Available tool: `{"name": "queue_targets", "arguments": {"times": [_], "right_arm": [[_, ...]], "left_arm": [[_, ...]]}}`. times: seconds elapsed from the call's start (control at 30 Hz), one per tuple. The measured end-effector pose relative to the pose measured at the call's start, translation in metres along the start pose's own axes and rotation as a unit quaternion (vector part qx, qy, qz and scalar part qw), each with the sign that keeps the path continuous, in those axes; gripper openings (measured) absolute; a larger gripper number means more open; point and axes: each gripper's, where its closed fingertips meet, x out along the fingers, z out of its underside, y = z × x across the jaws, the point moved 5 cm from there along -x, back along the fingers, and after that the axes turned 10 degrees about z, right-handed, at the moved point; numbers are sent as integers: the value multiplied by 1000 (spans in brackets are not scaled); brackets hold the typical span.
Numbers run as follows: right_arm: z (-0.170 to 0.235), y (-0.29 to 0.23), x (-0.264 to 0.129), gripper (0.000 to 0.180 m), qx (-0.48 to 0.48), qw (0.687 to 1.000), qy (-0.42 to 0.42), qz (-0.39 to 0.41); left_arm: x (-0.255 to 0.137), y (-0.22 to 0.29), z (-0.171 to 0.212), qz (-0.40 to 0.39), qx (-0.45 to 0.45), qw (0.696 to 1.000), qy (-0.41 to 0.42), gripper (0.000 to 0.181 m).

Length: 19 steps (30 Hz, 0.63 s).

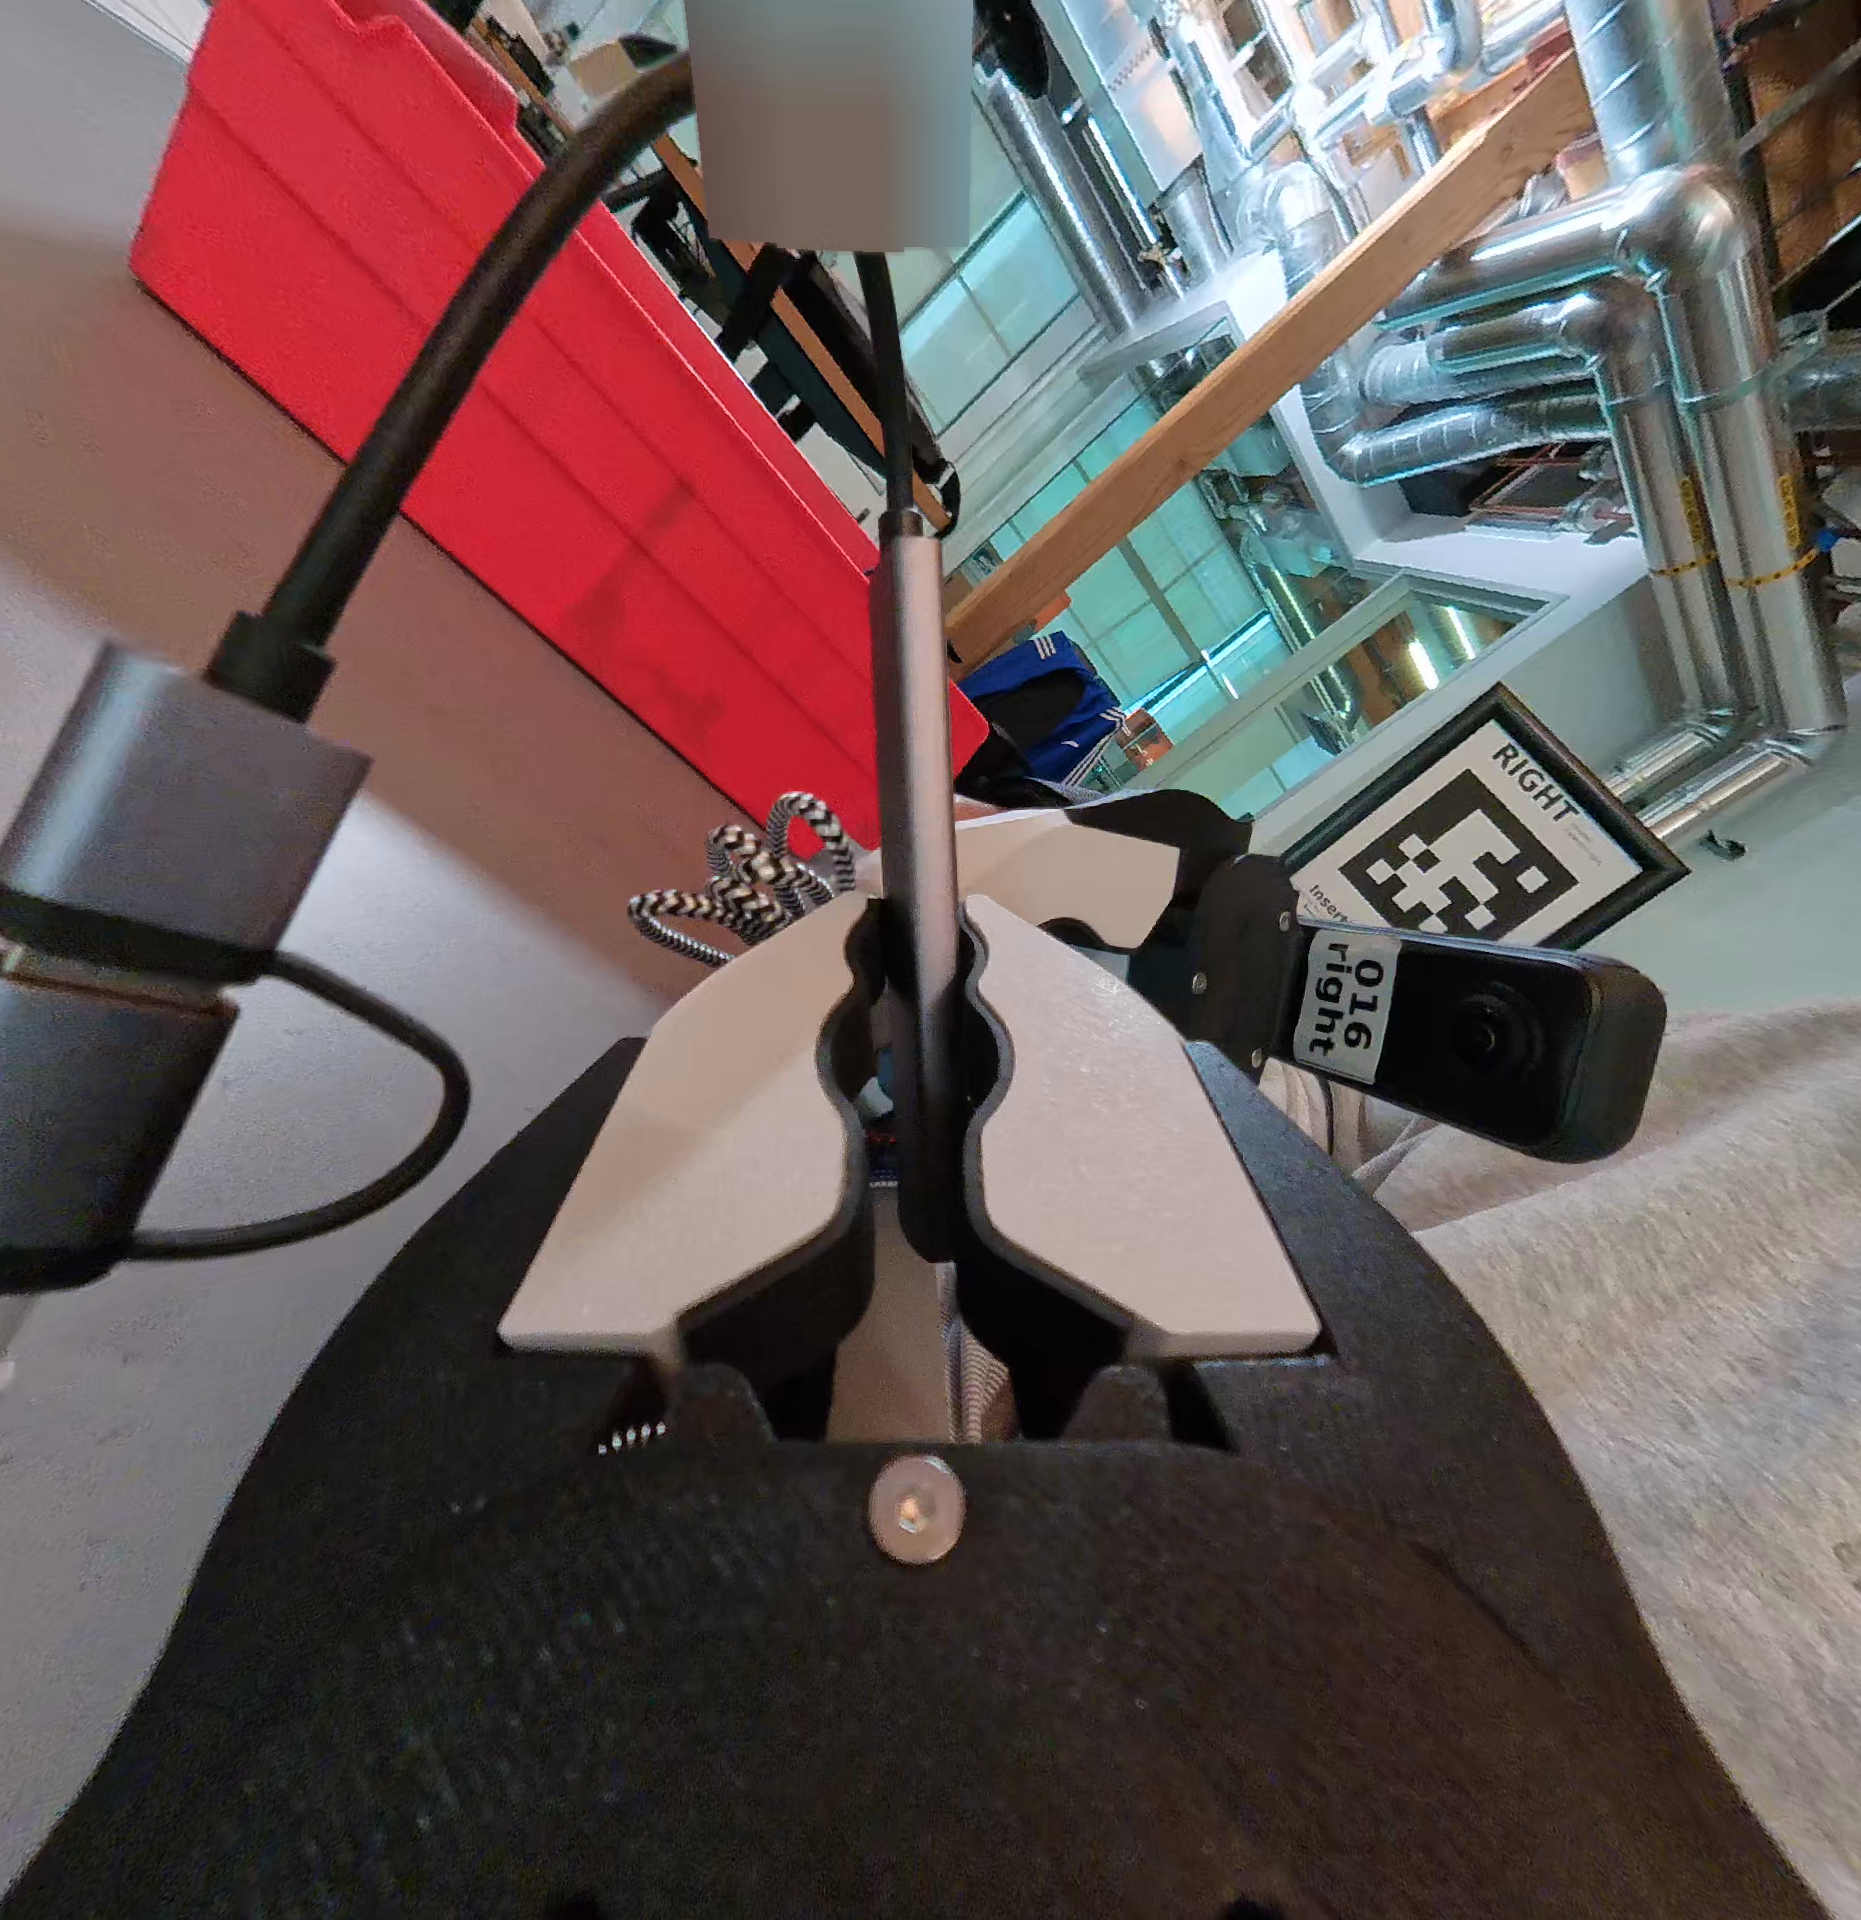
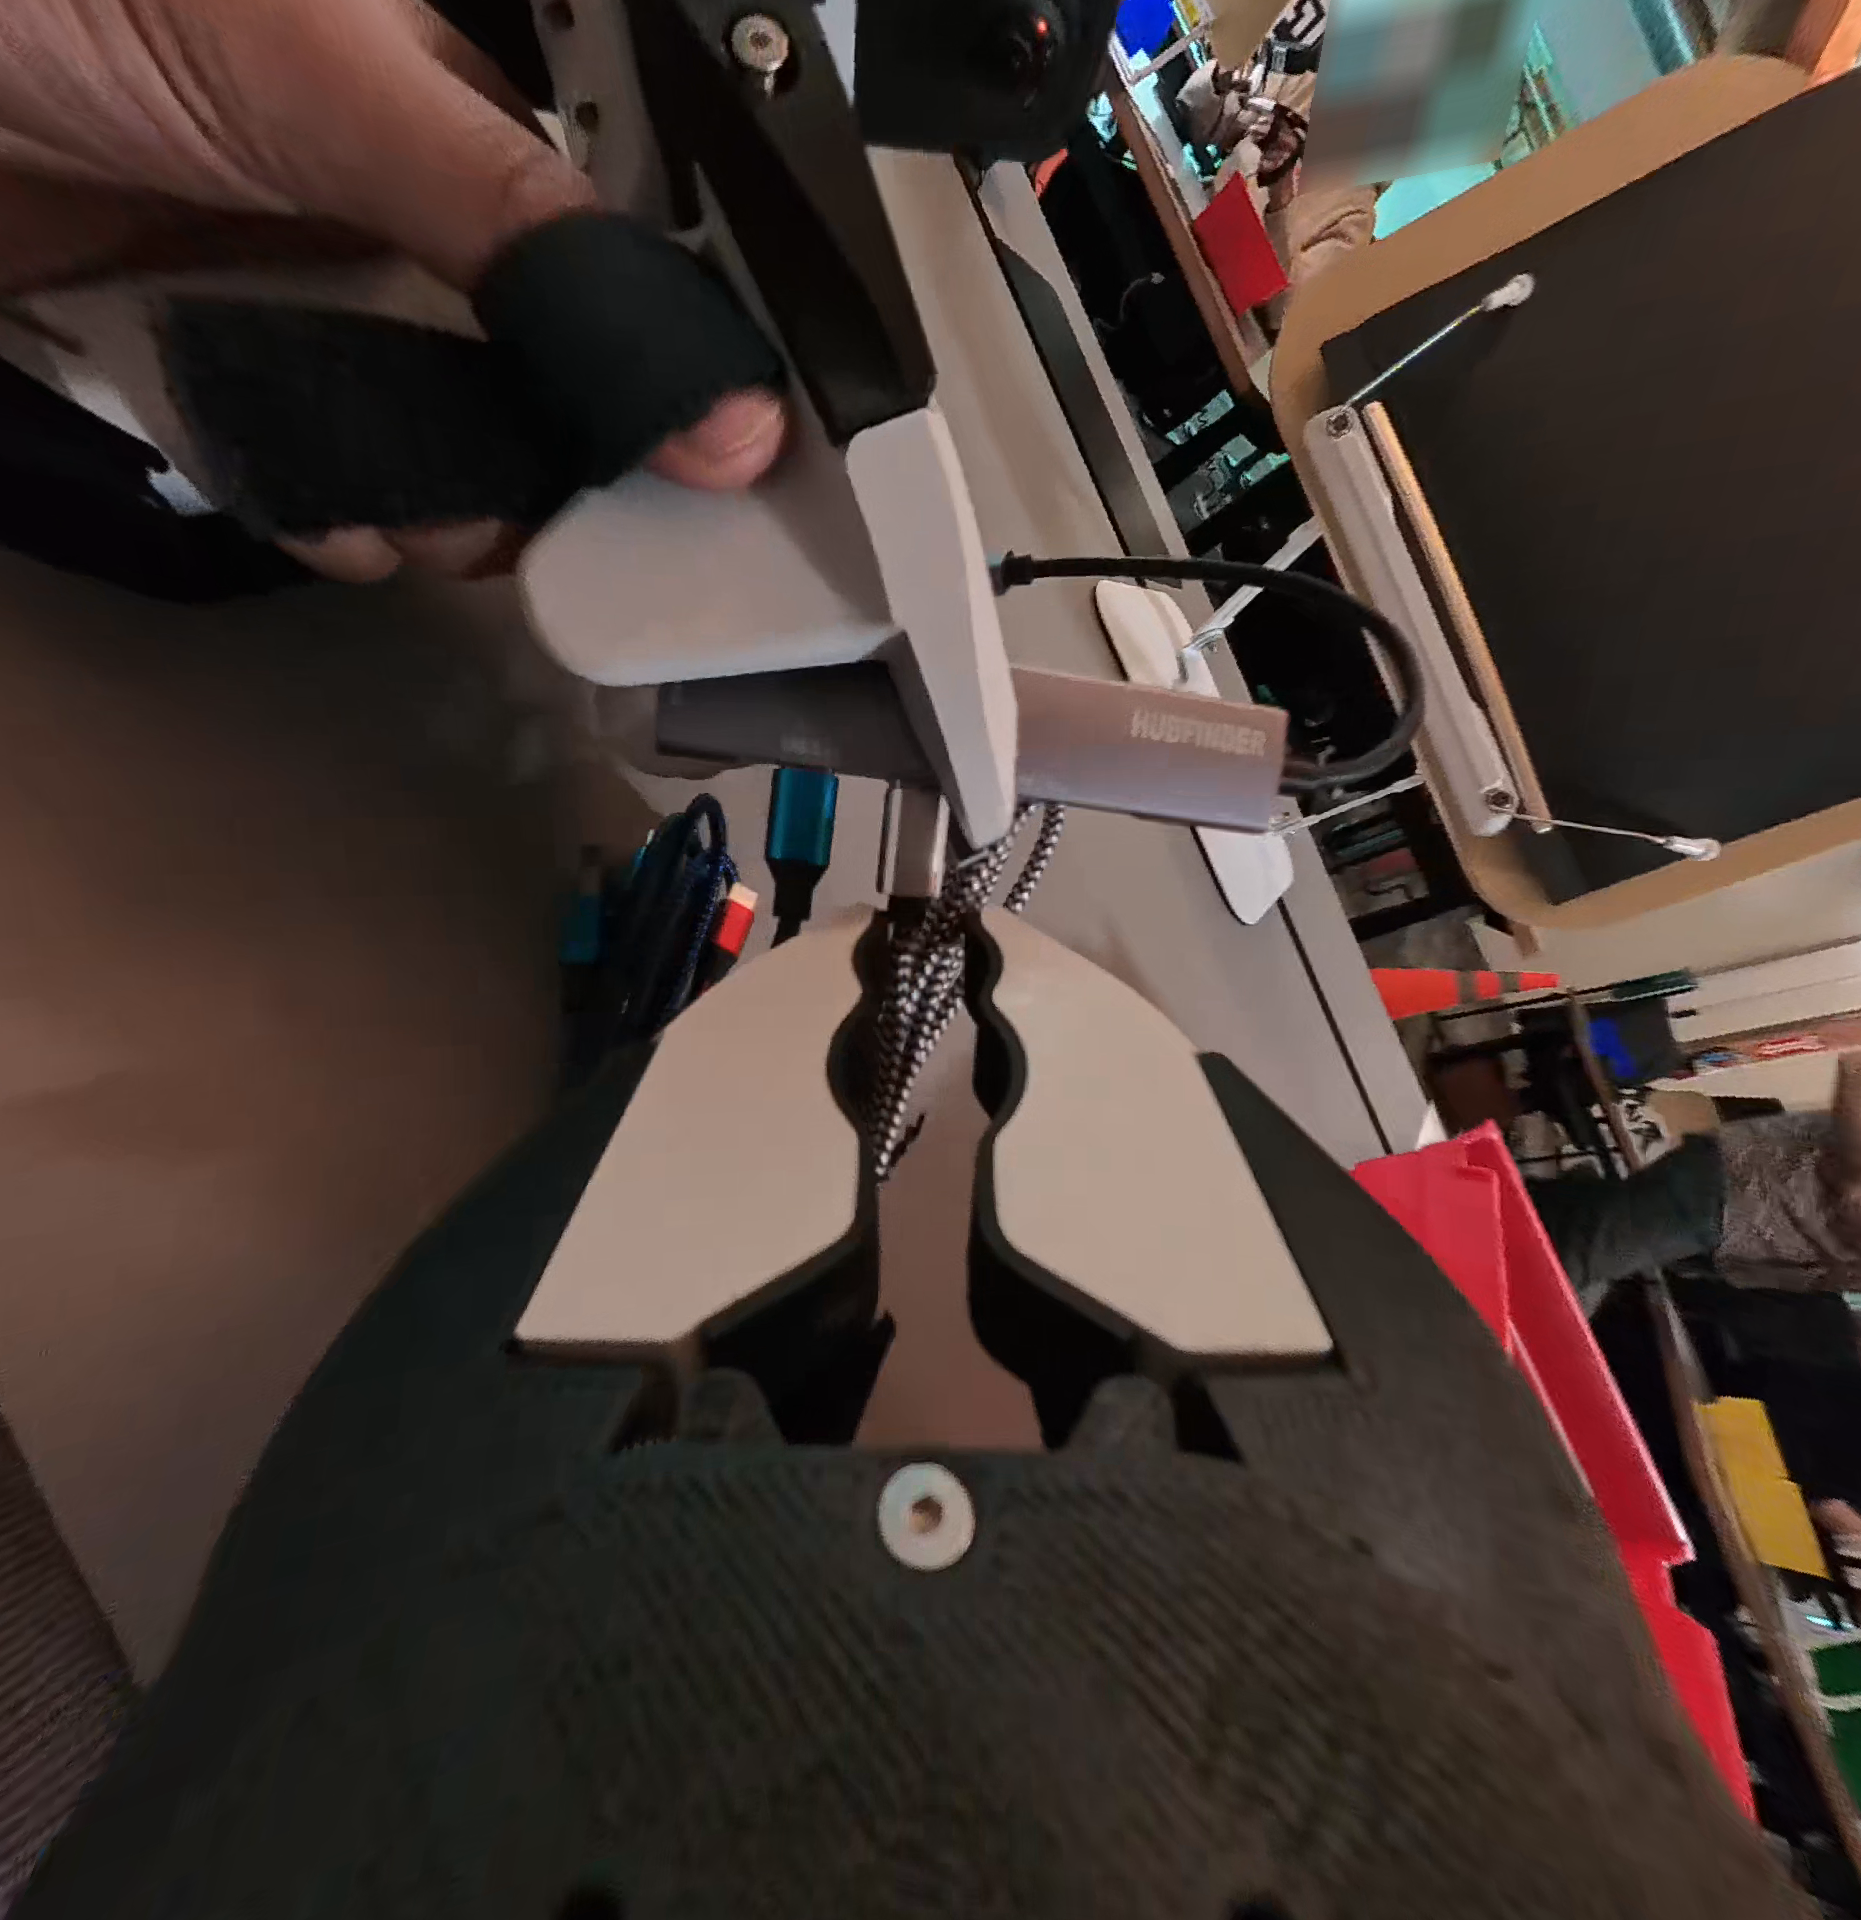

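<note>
My left gripper (image 1: pixel 915 925) is shut on a thin grey USB hub (image 1: pixel 910 727), seen edge-on, with its black cable (image 1: pixel 427 364) looping up and left. In the right wrist view the same hub (image 2: pixel 1144 748) sits clamped in the left gripper's white fingers (image 2: pixel 936 644), held by a hand (image 2: pixel 282 156) with a black finger sleeve. My right gripper (image 2: pixel 921 935) is shut on a black-and-white braided cable (image 2: pixel 910 1039). Its silver plug (image 2: pixel 910 842) is at the hub's lower edge, beside a blue plug (image 2: pixel 801 821). The braided cable also shows in the left wrist view (image 1: pixel 760 883).
A red crate (image 1: pixel 490 416) stands behind on the pale table (image 1: pixel 178 1455). A grey adapter block (image 1: pixel 167 810) hangs close at the left. Bundled blue cables (image 2: pixel 656 935) lie under the hub. A black panel with a wooden rim (image 2: pixel 1632 520) is at the right. Grey cloth (image 1: pixel 1632 1455) is at the right.
</note>
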Motion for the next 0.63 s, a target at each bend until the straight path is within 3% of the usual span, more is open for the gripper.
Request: {"name": "queue_targets", "arguments": {"times": [0.03,0.17,0.33,0.63], "right_arm": [[0,-1,0,13,-5,1000,-1,0],[0,-1,0,6,-26,1000,-9,4],[7,10,0,6,27,999,-24,3],[13,12,-2,8,88,996,-13,-29]], "left_arm": [[1,0,1,1,1,1000,-2,12],[2,3,-2,9,13,1000,4,17],[-2,1,-3,3,15,1000,5,24],[-2,-3,3,-32,26,998,-45,11]]}}
